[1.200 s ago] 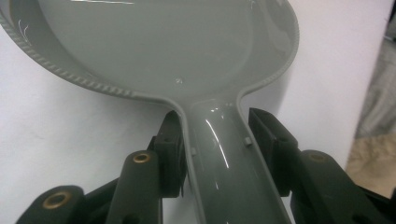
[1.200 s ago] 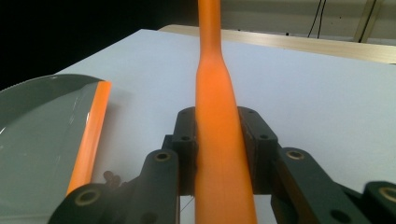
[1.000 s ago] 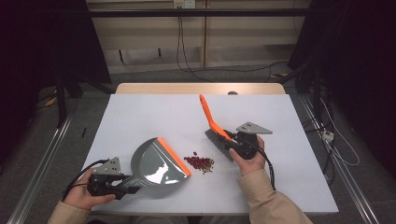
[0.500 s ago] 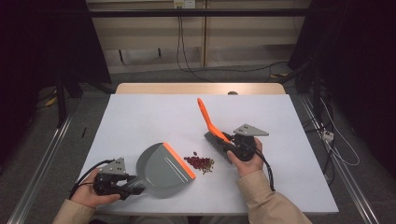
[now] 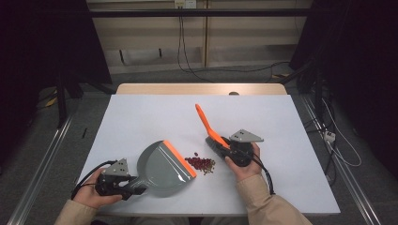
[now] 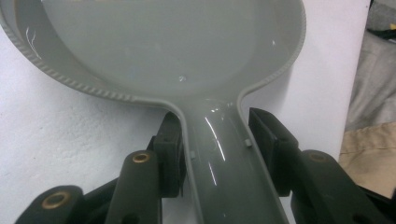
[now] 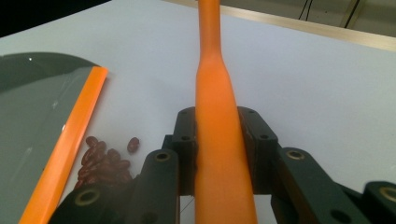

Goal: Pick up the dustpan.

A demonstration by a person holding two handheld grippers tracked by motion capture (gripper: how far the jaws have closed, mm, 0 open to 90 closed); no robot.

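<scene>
The white table point(image 5: 141, 117) lay under everything, its far wooden edge showing at twelve o'clock. On it, toward seven o'clock from the middle, sat the grey dustpan point(image 5: 162, 168) with its orange lip point(image 5: 179, 158) turned to three o'clock, just beside the beans. The left gripper point(image 5: 115, 180) (down at the table's eight o'clock corner) had the dustpan's handle point(image 6: 224, 163) between its jaws; those jaws had just been closing, one pad touching the handle, the other looking a sliver apart from it in the left gripper view, so a firm grip could not be told. The right gripper point(image 5: 237, 147), at four o'clock, pinched the orange brush point(image 5: 206, 124) with both pads pressed flat on its handle point(image 7: 217, 154), the handle slanting away toward eleven o'clock. The small heap of red beans point(image 5: 202, 164) lay between the dustpan's lip and the brush head, at six o'clock from the table's middle.
</scene>
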